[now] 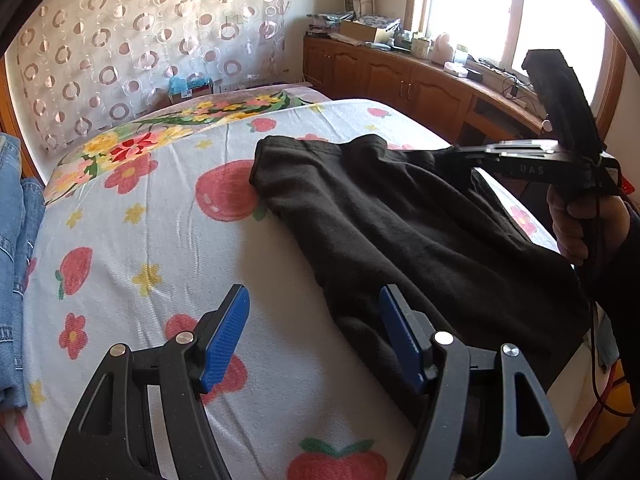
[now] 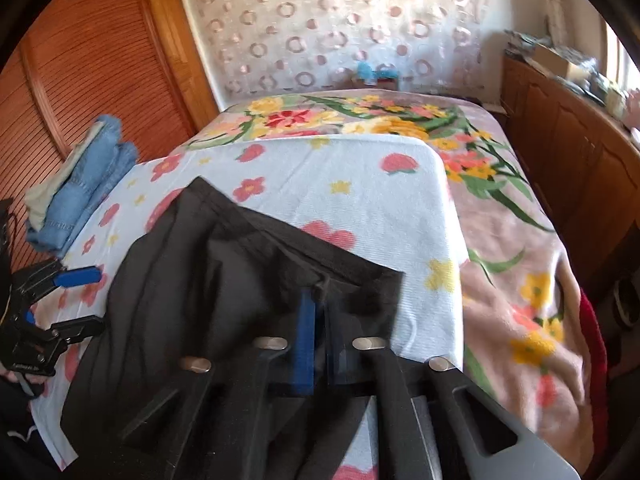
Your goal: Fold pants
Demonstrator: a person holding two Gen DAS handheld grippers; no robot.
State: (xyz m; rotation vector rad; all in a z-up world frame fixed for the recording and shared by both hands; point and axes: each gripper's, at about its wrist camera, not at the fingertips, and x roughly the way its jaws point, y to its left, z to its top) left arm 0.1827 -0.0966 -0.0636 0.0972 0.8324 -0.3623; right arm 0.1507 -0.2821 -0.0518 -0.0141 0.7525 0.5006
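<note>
Currently the black pants (image 1: 400, 216) lie spread on the strawberry-print sheet (image 1: 160, 208), running from frame centre down to the lower right in your left wrist view; in the right wrist view they fill the lower left and centre. Your right gripper (image 2: 318, 340) has its blue pads together, pinching a fold of the pants fabric at the lower centre of its view; the frame is motion-blurred there, so the exact edge you hold is unclear. Your left gripper (image 1: 314, 336) has its jaws wide apart at the bottom of its view, one blue pad (image 1: 226, 340) over bare sheet, the other at the edge of the pants, gripping nothing. Your right hand (image 1: 576, 228) shows at the right edge of the left view, wrapped round the gripper handle. A stack of folded denim (image 2: 80, 184) sits on the bed's left side, apart from the pants. A floral blanket (image 2: 512, 272) lies under the sheet toward the right and top. Wooden cabinets (image 1: 400, 76) line the wall below the window (image 1: 540, 20) at upper right.
</note>
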